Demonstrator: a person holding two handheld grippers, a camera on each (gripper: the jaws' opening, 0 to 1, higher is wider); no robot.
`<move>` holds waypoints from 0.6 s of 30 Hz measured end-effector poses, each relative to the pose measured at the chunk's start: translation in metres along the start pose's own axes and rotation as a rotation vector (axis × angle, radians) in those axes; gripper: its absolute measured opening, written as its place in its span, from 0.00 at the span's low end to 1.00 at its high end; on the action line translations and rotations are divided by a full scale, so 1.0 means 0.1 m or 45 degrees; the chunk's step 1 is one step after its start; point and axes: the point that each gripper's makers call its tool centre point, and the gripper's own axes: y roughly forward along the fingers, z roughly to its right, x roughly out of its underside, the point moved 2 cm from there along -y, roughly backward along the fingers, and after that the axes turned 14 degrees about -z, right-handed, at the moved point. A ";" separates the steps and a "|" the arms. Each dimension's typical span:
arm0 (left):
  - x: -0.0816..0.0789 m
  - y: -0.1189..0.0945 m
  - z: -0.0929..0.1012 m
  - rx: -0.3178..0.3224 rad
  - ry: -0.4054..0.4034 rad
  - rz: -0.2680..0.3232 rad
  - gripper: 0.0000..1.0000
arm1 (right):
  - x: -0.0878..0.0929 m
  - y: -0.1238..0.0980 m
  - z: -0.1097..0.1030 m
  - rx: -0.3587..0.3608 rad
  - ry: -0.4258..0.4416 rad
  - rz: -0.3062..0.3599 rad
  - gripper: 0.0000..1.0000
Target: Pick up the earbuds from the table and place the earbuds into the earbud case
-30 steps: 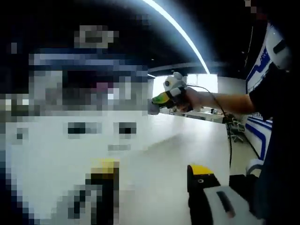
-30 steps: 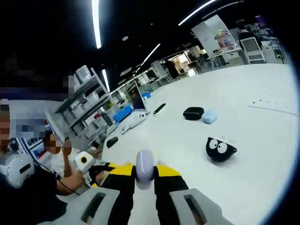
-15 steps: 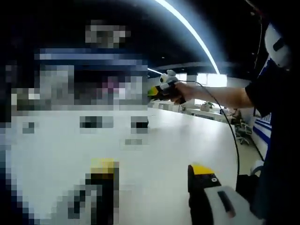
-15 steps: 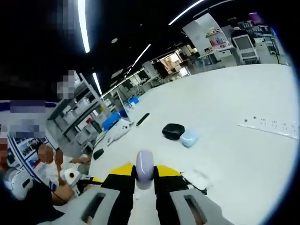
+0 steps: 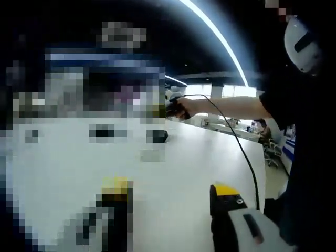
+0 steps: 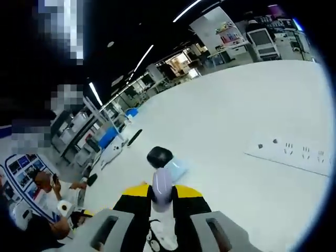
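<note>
Big open workshop, dark ceiling with strip lights, shelving and desks at the far edges. Work surface is a wide white table (image 6: 252, 115).

Landmark: the black case (image 6: 159, 156), a rounded dark pod on the table. Everything below is relative to it.

- Right gripper (image 6: 162, 195): clenched on a pale lavender earbud (image 6: 161, 186), held upright between the yellow-tipped jaws. In the right gripper view the bud sits directly below the black case, so I read this as lining up for the drop.
- A light blue case (image 6: 176, 169) lies touching the black case, on its near-right side. I can't tell which one is the target, or whether either lid is open.
- A flat white power strip (image 6: 294, 156) lies well to the right of the case, out of the path.
- A dark slim object (image 6: 134, 137) lies beyond the case to its left, by the table edge; can't identify it.
- Left gripper (image 5: 170, 197): released, jaws well apart with nothing between, parked low over bare table. Probably kept out of the way or ready to steady the case.
- In the left gripper view the right gripper shows small (image 5: 169, 107), held out on the person's arm just above the dark case (image 5: 159, 136).

Risk as I see it: the bud is small and smooth and could slip.
</note>
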 end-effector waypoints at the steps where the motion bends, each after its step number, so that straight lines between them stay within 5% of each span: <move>1: 0.00 0.00 0.00 -0.003 -0.001 0.003 0.61 | -0.01 0.02 0.03 0.005 0.005 -0.013 0.15; 7: 0.02 0.02 0.00 0.001 -0.005 -0.017 0.61 | -0.01 0.20 0.11 -0.009 0.013 -0.116 0.15; 12: 0.04 0.03 0.01 0.006 -0.004 -0.037 0.60 | 0.15 0.40 0.10 -0.079 0.089 -0.290 0.15; 18: 0.05 0.03 -0.01 -0.016 -0.002 -0.044 0.60 | 0.12 0.53 0.24 -0.076 0.127 -0.345 0.15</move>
